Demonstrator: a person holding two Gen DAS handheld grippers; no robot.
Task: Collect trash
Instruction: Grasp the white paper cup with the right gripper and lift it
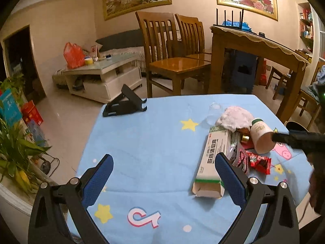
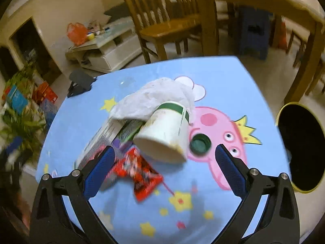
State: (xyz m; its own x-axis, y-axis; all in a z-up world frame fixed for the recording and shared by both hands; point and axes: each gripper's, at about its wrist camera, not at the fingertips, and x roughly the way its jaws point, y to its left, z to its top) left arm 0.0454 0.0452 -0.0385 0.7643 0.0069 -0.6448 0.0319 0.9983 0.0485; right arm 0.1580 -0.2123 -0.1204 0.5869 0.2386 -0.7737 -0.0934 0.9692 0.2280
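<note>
- Two grippers spread wide, nothing held: left gripper, right gripper.
- Paper cup lies tipped on the table, amid the box, tissue and red wrapper.
- Bin sits right of the table.

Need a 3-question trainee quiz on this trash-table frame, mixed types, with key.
1. True or false: the paper cup stands upright.
2. What lies between the cup and the right gripper's right finger? A) green bottle cap B) spoon C) phone
3. Fill in: the bin stands to the table's ____ in the right wrist view.

Key: 1 false, it lies on its side; 2 A; 3 right.
</note>
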